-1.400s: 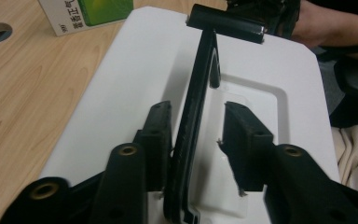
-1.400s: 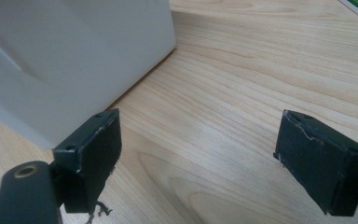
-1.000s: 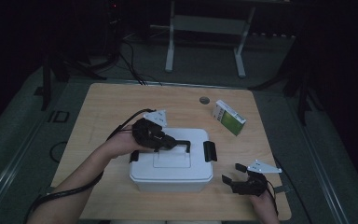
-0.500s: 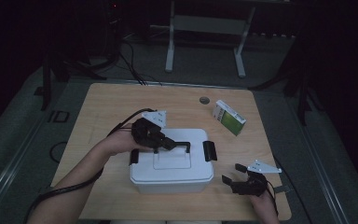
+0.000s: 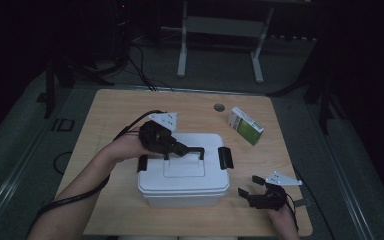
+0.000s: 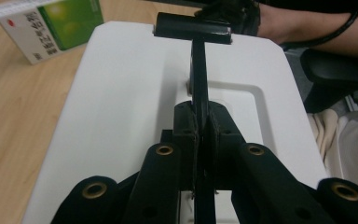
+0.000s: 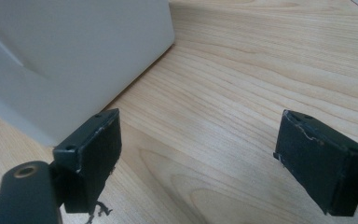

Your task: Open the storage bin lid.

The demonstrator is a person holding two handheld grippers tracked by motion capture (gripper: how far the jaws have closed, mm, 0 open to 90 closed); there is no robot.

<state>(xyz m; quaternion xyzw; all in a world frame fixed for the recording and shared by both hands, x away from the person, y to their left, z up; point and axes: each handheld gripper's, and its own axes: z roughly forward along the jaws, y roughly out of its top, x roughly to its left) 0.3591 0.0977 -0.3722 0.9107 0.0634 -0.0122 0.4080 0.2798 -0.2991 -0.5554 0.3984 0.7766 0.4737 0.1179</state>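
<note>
A white lidded box [image 5: 182, 185] stands in the middle of the wooden table [image 5: 120, 110]. A black handle [image 5: 194, 150] lies along its lid, and black latches [image 5: 225, 157] sit at both ends. My left gripper [image 5: 180, 149] reaches over the lid from the left; its jaws have just been closing and are now shut on the handle [image 6: 199, 70], which the left gripper [image 6: 200, 128] pinches edge-on. My right gripper [image 5: 249, 185] rests low at the box's front right corner. In its own view the right gripper [image 7: 205, 158] is open, with bare wood between the pads.
A green and white carton [image 5: 246, 126] lies on the table behind and right of the box, also seen as the carton [image 6: 51, 25] beyond the lid. A small round grommet [image 5: 219, 107] sits near the far edge. Dark floor and a metal stand lie beyond.
The left gripper's jaws have drawn tighter onto the handle, with the hand barely shifting. The right gripper has stayed where it was.
</note>
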